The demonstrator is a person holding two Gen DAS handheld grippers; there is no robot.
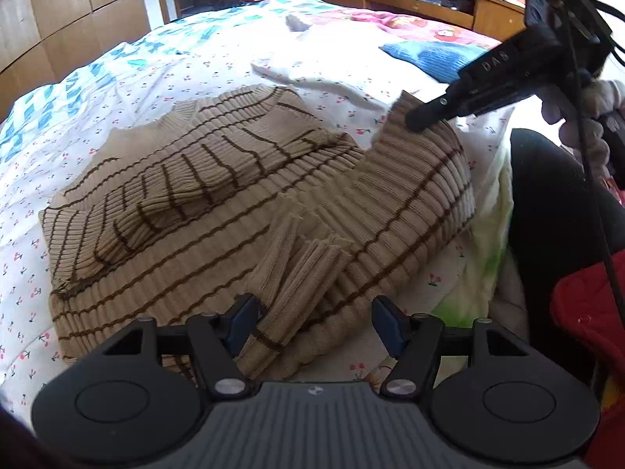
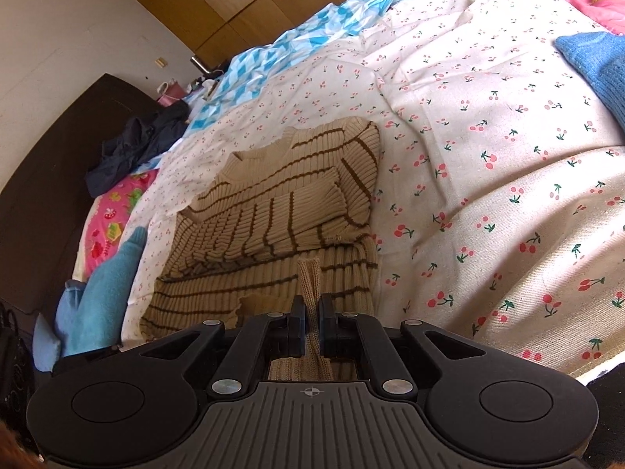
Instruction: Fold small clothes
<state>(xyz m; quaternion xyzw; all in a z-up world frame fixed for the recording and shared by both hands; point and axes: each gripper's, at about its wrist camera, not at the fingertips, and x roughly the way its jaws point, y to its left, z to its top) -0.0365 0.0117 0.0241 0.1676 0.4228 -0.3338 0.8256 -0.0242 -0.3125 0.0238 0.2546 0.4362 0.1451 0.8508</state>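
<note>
A beige ribbed sweater [image 1: 187, 211] with thin brown stripes lies on the cherry-print bed sheet [image 1: 218, 74], its sleeves folded across the body. My left gripper [image 1: 315, 322] stands open over the near edge, and a bunched ribbed fold of the sweater lies loosely between its blue pads. My right gripper [image 1: 418, 119] is shut on the sweater's ribbed edge and holds that part lifted off the bed at the right. In the right wrist view a strip of the sweater [image 2: 273, 203] is pinched between the closed pads of the right gripper [image 2: 311, 312].
A blue knitted garment [image 1: 433, 58] lies further back on the bed. Dark clothing [image 2: 136, 144] and a light blue item [image 2: 101, 297] sit by the headboard side. A person's dark-clad leg [image 1: 554, 215] and red cloth [image 1: 586, 312] fill the right. A wooden shelf [image 1: 422, 0] stands behind.
</note>
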